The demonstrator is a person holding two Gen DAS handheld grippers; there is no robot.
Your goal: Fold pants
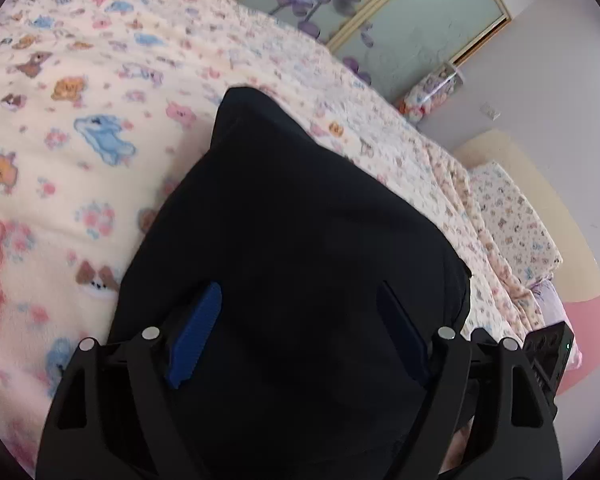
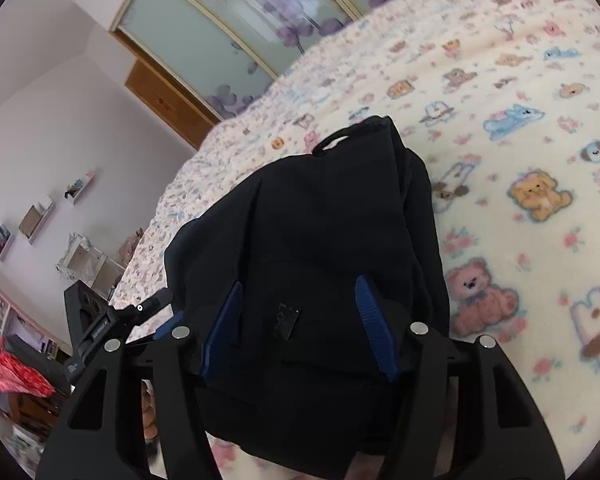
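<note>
The black pants (image 1: 300,220) lie folded into a compact bundle on a cream blanket with cartoon animals (image 1: 68,128). My left gripper (image 1: 300,300) hangs just over the bundle's near part with its blue pads (image 1: 198,332) spread wide apart and nothing between them. In the right wrist view the same pants (image 2: 320,208) show a small label (image 2: 286,318) and a loop at the far end. My right gripper (image 2: 298,292) is over them, its blue pads (image 2: 374,320) apart; whether they touch the cloth I cannot tell. The left gripper's body (image 2: 96,320) shows at the left.
The bed's blanket (image 2: 520,120) spreads to all sides. A wardrobe with flowered glass doors (image 1: 372,12) stands behind the bed. Wall shelves (image 2: 40,216) and a red cloth (image 2: 12,372) are at the left. A pillow (image 1: 516,216) lies at the right.
</note>
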